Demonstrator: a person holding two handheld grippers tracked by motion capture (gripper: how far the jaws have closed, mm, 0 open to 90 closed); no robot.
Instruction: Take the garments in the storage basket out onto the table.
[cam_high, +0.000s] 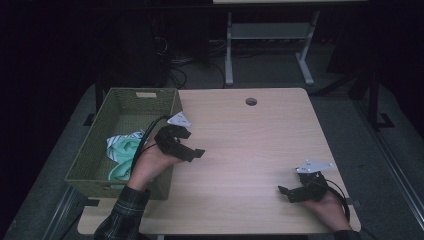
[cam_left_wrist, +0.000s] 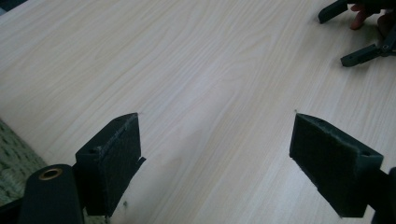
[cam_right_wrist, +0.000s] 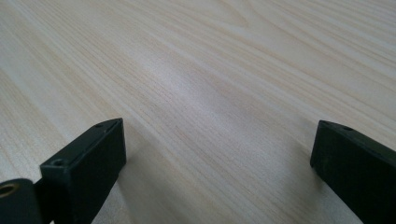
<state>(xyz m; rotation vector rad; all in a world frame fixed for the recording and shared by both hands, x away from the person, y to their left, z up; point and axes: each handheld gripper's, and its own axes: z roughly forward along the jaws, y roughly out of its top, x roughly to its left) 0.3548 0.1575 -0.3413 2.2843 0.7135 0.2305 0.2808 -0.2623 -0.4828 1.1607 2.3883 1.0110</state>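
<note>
Green woven basket at table's left edge holds mint-and-striped cloths; left gripper hangs just right of it, jaws wide, empty. Right gripper near front-right corner, jaws wide, empty. Judged: stowing step complete or between items; next move calls for reaching a cloth w/ jaws kept wide.

Basket: olive green weave. Cloth inside: mint green, striped edge. Table: pale wood grain. Grippers black. Sleeve: dark plaid.
</note>
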